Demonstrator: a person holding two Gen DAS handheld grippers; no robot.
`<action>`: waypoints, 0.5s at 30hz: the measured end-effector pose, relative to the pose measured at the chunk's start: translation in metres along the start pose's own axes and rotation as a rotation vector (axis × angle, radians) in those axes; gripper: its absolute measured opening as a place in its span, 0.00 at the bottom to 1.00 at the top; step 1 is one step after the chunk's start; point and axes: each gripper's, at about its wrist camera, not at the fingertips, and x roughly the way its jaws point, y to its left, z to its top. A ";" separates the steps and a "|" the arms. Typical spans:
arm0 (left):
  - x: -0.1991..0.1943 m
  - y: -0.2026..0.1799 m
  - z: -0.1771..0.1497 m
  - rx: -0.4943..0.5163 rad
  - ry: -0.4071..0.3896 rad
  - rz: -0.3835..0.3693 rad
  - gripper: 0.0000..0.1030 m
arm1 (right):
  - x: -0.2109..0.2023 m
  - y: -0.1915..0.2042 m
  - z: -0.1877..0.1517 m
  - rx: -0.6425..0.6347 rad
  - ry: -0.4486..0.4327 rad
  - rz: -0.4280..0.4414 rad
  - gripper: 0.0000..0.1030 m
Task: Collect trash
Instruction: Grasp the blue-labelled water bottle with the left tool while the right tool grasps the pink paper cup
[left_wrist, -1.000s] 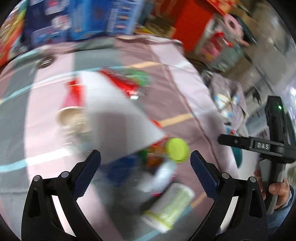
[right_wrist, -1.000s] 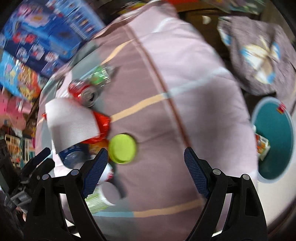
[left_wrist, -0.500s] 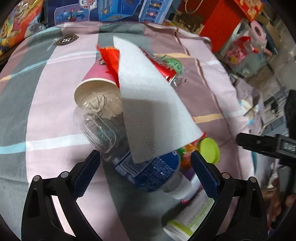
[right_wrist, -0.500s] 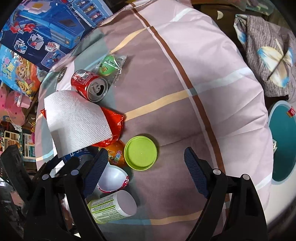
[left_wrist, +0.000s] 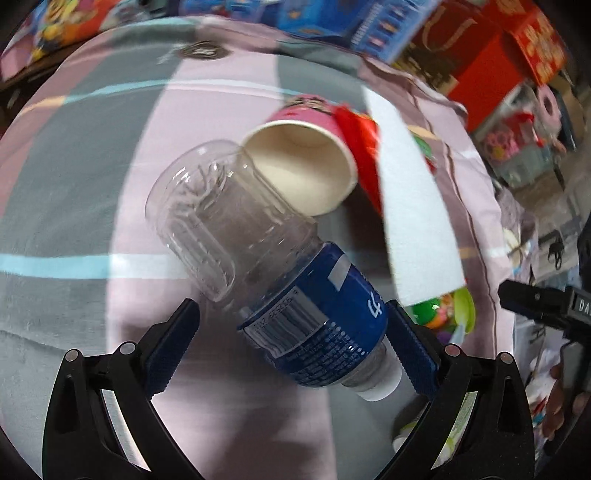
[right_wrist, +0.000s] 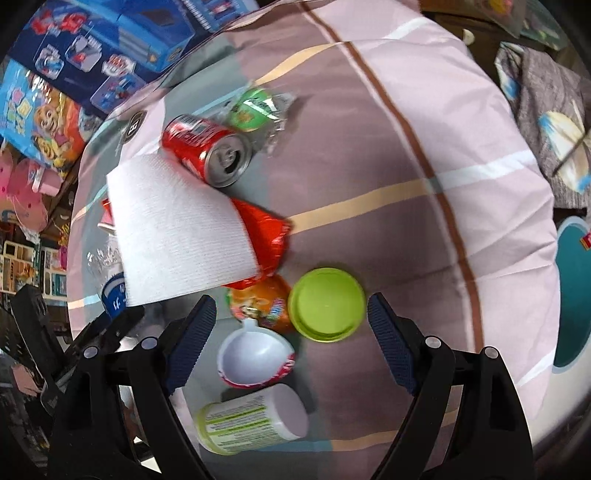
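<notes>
Between the open left tongs (left_wrist: 291, 339) lay the clear plastic bottle with blue label (left_wrist: 266, 273) on the quilted bed (left_wrist: 74, 221); they had dropped closer, ready to grip. Right tongs (right_wrist: 291, 325) hovered open over the green lid (right_wrist: 327, 304).

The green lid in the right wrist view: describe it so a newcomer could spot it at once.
On the striped pink bedspread, find the trash pile by the white paper towel. At the pile's right edge, nearest the bare cloth, lies the green lid, beside an orange wrapper. It is the only flat, round, lime-green disc with a raised rim.
</notes>
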 end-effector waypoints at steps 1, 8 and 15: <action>0.000 0.005 0.001 -0.013 0.003 -0.004 0.96 | 0.001 0.004 0.000 -0.004 0.003 -0.001 0.78; -0.006 0.024 0.005 -0.029 0.002 -0.028 0.96 | 0.005 0.038 0.008 -0.056 0.002 -0.006 0.78; -0.006 0.028 0.007 0.005 -0.011 -0.026 0.84 | 0.016 0.067 0.011 -0.090 0.019 0.000 0.78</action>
